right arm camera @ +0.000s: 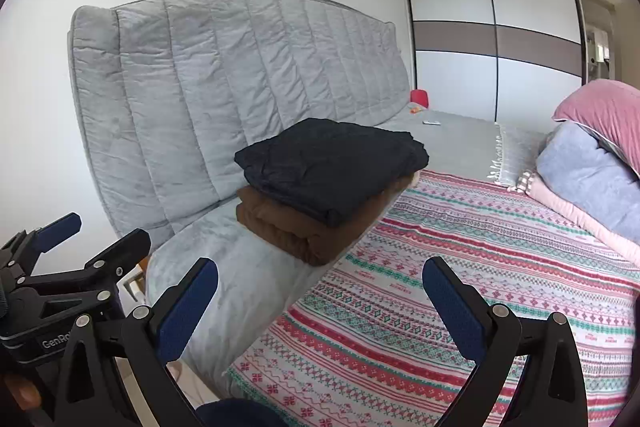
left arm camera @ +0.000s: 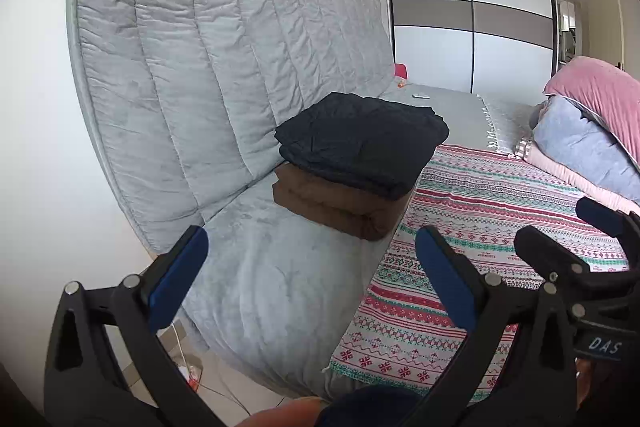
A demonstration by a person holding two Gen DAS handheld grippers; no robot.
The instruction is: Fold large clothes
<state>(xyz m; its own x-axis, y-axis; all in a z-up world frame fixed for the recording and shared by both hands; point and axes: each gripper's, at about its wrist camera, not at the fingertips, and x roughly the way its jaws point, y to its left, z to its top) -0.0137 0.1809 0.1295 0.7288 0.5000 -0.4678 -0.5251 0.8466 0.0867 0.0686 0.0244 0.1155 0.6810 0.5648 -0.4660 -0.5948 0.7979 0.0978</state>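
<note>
Black folded garment (left arm camera: 360, 143) lies atop brown one (left arm camera: 340, 203) on grey bed edge (left arm camera: 264, 267), ahead of both grippers; left gripper (left arm camera: 312, 267) and right gripper (right arm camera: 320, 291) spread wide, empty, apart from stack.

Black garment (right arm camera: 332, 167) atop brown one (right arm camera: 288, 231)

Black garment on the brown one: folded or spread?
Folded. The black garment is a compact layered block atop the folded brown garment, edges stacked.
</note>
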